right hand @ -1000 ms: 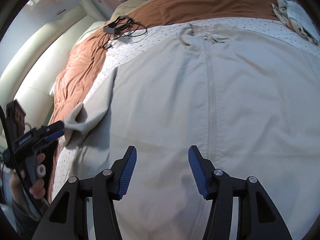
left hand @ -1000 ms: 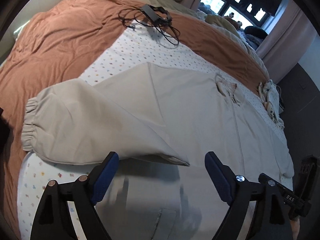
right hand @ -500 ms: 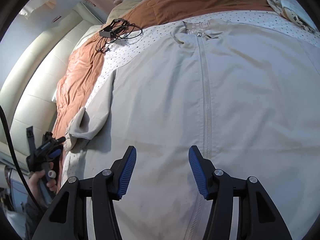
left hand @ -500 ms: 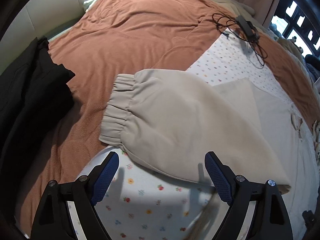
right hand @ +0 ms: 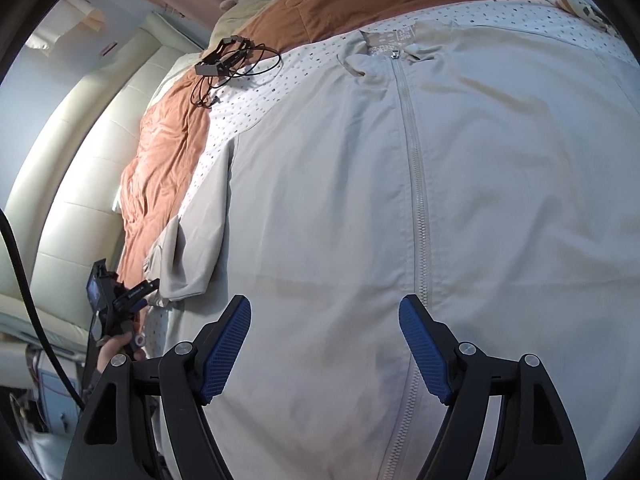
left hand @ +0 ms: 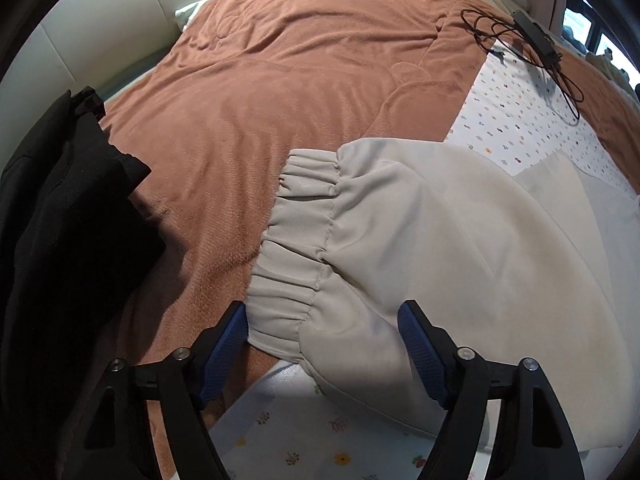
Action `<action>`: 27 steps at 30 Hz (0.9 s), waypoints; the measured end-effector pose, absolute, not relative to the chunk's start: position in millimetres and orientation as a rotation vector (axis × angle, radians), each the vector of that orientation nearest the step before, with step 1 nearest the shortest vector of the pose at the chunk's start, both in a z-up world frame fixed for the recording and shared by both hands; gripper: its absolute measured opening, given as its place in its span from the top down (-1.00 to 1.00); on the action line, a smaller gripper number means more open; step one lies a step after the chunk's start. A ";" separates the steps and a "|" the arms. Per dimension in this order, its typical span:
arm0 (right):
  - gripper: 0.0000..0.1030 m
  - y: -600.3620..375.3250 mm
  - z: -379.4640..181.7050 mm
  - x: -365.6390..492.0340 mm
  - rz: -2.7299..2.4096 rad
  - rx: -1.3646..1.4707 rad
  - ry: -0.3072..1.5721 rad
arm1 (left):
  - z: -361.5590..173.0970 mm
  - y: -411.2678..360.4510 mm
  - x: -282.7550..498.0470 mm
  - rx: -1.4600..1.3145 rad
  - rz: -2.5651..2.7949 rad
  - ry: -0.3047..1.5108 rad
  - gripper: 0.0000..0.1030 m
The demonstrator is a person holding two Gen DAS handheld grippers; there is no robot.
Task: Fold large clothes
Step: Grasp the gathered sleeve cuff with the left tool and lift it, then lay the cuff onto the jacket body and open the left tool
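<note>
A large beige zip-up jacket [right hand: 340,200] lies spread front up on the bed, its zipper [right hand: 416,184] running down the middle. Its left sleeve [left hand: 440,240] stretches out sideways and ends in an elastic cuff [left hand: 300,232]. My left gripper [left hand: 324,340] points down at that cuff. Its jaws are closing with the cuff's near corner between them, and the pads are not pressing it. In the right wrist view the left gripper [right hand: 146,288] sits at the sleeve's end. My right gripper [right hand: 324,340] hovers over the jacket's lower front, jaws opening, with nothing between them.
A brown blanket [left hand: 300,80] covers the bed beyond a flower-print sheet [left hand: 520,120]. A black garment [left hand: 60,220] is heaped left of the cuff. A black adapter with tangled cable [left hand: 532,36] lies farther up the bed. A cream padded headboard [right hand: 80,160] borders the left side.
My left gripper swung left and down from the jacket's body to the sleeve cuff, and its jaws narrowed. The right gripper stayed in place and its jaws widened.
</note>
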State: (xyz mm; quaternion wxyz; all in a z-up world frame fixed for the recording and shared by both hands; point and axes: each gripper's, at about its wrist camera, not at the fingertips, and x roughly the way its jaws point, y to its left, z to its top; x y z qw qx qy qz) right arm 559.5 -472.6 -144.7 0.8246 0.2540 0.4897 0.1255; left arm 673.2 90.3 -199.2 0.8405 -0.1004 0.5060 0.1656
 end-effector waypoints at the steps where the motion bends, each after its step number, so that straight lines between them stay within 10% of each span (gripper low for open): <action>1: -0.50 -473.7 -143.8 558.9 0.265 0.538 1.037 | -199.8 94.3 673.6 -0.233 0.347 1.070 -0.36; 6: -0.50 -477.4 -140.8 558.1 0.261 0.550 1.028 | -192.6 93.0 674.1 -0.243 0.350 1.078 0.35; 27: -0.50 -522.5 -105.7 543.3 0.252 0.641 0.913 | 25.2 -67.3 641.9 0.016 0.128 0.750 0.42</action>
